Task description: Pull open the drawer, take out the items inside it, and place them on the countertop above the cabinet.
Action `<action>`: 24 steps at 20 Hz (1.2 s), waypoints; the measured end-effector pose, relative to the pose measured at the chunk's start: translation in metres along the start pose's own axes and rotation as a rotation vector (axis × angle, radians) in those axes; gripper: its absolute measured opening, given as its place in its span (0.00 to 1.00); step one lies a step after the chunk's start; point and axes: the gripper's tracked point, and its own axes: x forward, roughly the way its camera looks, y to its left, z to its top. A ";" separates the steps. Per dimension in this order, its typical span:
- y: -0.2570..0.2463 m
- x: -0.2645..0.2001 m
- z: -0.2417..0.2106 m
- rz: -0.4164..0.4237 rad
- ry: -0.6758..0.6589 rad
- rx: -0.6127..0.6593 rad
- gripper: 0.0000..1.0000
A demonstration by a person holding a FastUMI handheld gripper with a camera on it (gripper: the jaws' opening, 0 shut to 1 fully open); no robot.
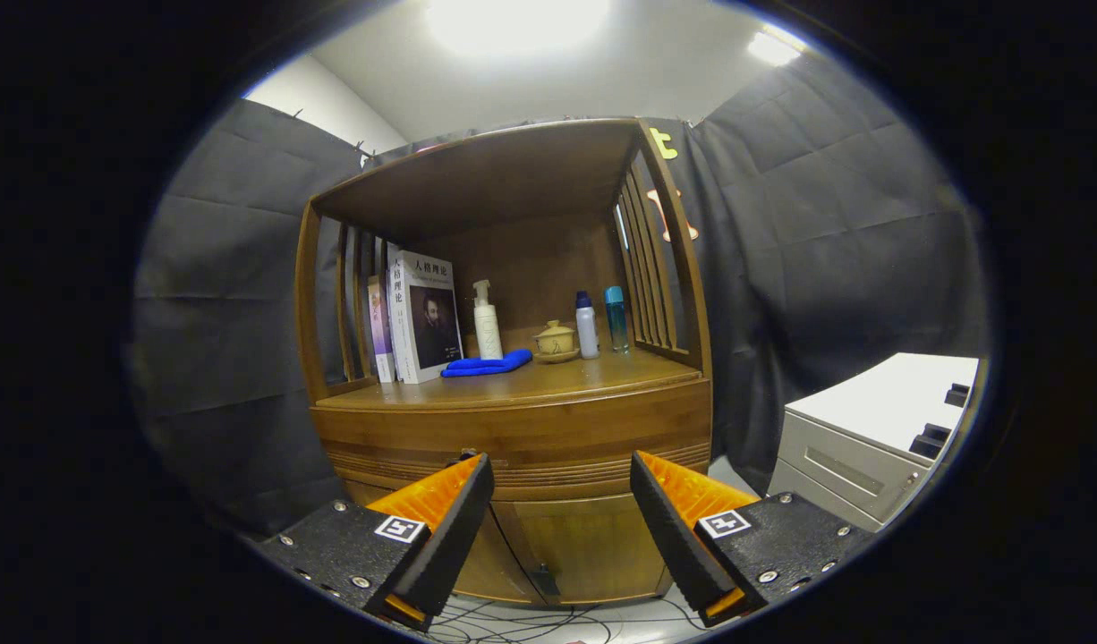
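- The gripper hangs wide apart, and its left finger hides the drawer front's handle.
- The books overlap one another.
- The grey cabinet is cut off at the side.
- The floor cables are cut off below.

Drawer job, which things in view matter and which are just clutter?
Job: drawer, closed; countertop above it; gripper, fingers open, empty, short of the cabinet front.

Clutter: books, blue cloth, pump bottle, lidded cup, two small bottles, grey cabinet, floor cables.
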 end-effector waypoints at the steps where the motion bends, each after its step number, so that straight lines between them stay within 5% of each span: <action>1: 0.000 0.001 -0.003 0.002 0.005 -0.004 0.95; 24: 0.076 0.088 -0.075 0.110 0.166 -0.031 0.95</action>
